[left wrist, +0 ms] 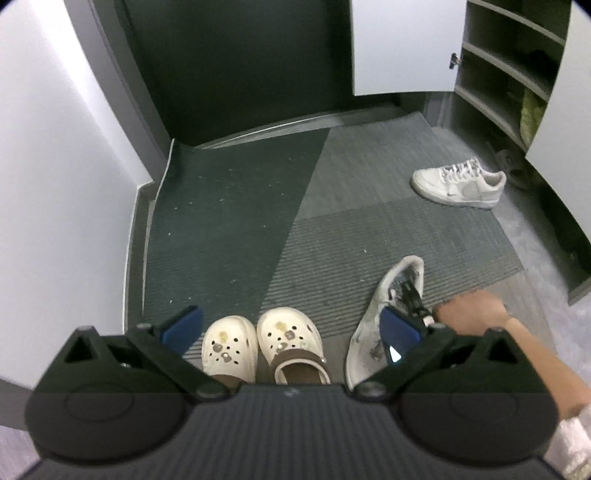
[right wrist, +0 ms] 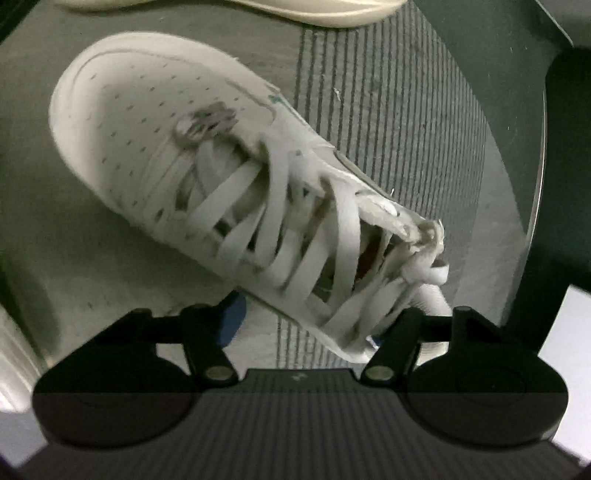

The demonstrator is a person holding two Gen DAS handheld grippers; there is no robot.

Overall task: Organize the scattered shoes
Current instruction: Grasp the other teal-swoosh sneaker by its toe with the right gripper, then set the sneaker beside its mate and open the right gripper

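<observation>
A pair of cream clogs [left wrist: 258, 343] stands side by side on the mat, right in front of my left gripper [left wrist: 290, 328], which is open above them with its blue pads spread wider than the pair. To their right a white laced sneaker [left wrist: 373, 314] [right wrist: 207, 166] lies tipped on its side, dirty sole towards the left wrist view. A hand holds my right gripper [left wrist: 410, 295] [right wrist: 303, 328] at its heel end. The jaws straddle the sneaker, and mat shows between the left pad [right wrist: 232, 317] and the shoe. A second white sneaker [left wrist: 458, 182] stands by the cabinet.
A striped grey mat [left wrist: 369, 229] covers the floor before a dark door [left wrist: 240, 66]. An open shoe cabinet [left wrist: 509, 74] with shelves stands at the right, its white door swung out. A white wall closes the left side. A clog's edge [right wrist: 236, 9] shows beyond the sneaker.
</observation>
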